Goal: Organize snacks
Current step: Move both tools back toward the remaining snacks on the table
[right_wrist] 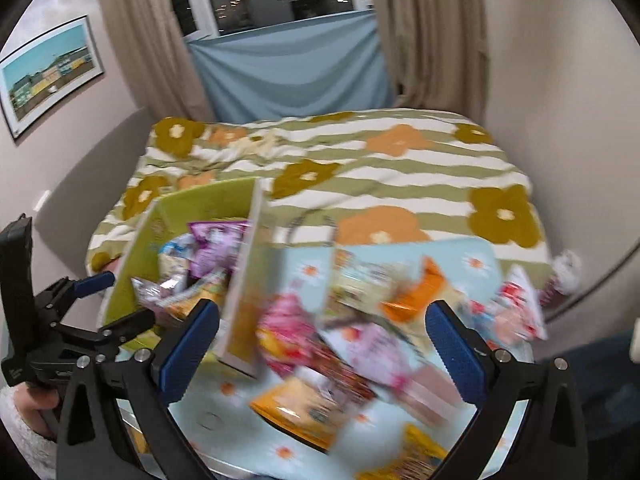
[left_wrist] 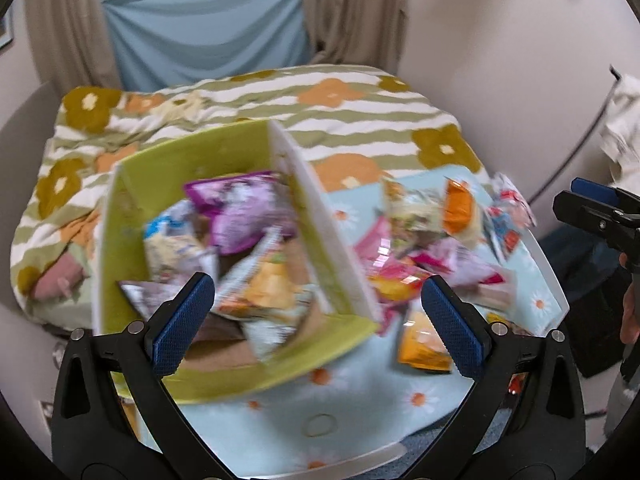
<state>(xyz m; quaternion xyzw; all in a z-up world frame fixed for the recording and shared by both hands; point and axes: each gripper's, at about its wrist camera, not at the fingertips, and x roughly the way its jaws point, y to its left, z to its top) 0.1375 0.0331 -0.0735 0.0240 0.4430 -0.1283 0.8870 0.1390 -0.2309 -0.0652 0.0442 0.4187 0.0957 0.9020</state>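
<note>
Snacks lie in two groups on a small desk (right_wrist: 480, 252) with a pale blue daisy-print top. Nearest, by the desk's front edge, sits a yellow packet (right_wrist: 304, 408); behind it a loose heap of pink, purple and orange packets (right_wrist: 360, 320) spreads across the right half. On the left half stands a green box (left_wrist: 132, 184), already holding several packets, a purple bag (left_wrist: 244, 208) uppermost at its far side. Beyond the desk lies a bed (right_wrist: 400, 160) under a striped flower quilt, then curtains and a window.

Both views are motion-blurred. The left hand-held gripper (left_wrist: 316, 320) hangs above the box's near wall with jaws spread wide and nothing between them; the right hand-held gripper (right_wrist: 324, 352) hovers over the loose heap, likewise spread and empty.

The sorting looks partway done. The next move probably calls for the right one to descend onto a single packet from the heap, close on it, and carry it left over the box wall.
</note>
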